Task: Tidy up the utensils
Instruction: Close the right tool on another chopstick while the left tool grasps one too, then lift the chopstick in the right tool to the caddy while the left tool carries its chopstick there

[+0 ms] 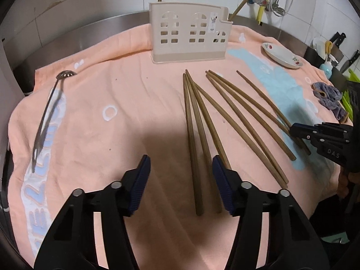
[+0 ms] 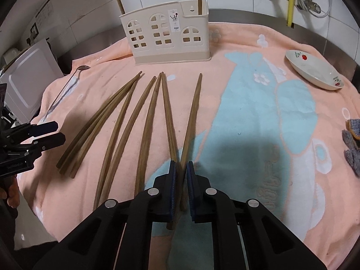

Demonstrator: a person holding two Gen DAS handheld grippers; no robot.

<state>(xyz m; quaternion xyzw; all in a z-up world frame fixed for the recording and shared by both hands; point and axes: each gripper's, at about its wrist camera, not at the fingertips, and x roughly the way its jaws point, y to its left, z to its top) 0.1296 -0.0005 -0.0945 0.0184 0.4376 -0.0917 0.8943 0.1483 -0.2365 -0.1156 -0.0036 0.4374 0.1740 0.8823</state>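
Several wooden chopsticks lie fanned out on a peach towel and also show in the right wrist view. A cream utensil holder stands at the back with two chopsticks upright in it; it also shows in the right wrist view. My left gripper is open and empty, above the near ends of the left chopsticks. My right gripper is shut on the near ends of two crossing chopsticks, low at the towel. It shows at the right edge of the left wrist view.
A slotted metal spoon lies at the towel's left. A white flowered dish sits at the back right. A grey cloth lies at the right edge. Knives and a bottle stand beyond. A white appliance stands to the left.
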